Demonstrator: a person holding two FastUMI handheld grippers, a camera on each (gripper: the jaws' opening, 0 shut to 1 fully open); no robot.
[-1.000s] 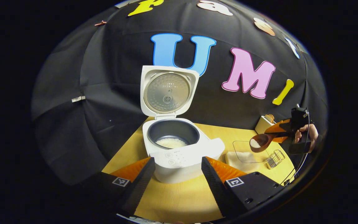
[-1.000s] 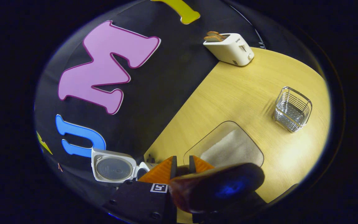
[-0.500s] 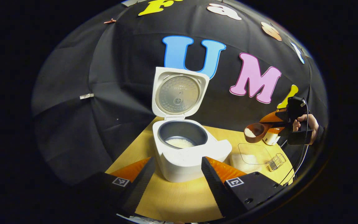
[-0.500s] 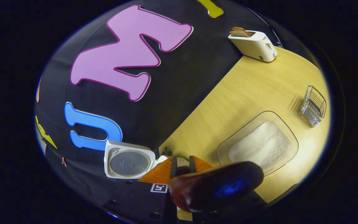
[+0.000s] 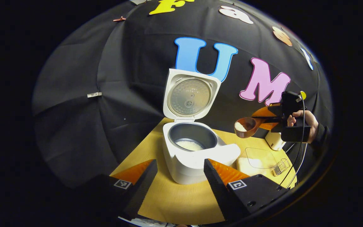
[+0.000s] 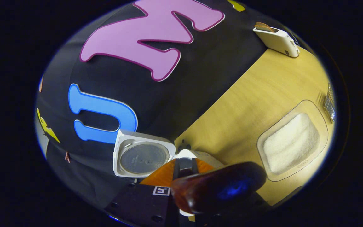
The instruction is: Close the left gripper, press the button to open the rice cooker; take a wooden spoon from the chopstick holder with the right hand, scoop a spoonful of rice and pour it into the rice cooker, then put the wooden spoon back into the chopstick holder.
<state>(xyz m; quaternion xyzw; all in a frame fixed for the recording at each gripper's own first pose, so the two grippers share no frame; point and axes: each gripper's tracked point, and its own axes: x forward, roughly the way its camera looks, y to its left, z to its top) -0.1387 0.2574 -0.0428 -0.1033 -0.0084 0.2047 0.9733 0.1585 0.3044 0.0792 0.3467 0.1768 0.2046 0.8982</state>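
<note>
Inside rice cooker (image 5: 197, 148), rice (image 5: 189, 145), lid up

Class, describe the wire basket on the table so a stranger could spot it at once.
Start at the white rice cooker with its lid up. To its right lies a clear tray of rice; the wire basket stands just beyond, the only open metal mesh thing there.

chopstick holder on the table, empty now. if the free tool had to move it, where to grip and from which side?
Take the chopstick holder by its top rim, coming from above with one finger inside and one outside a wall. It is an open wire basket standing upright with nothing in it, so the thin wall is easy to pinch. The rice tray sits close beside it, so a side approach looks cramped.
</note>
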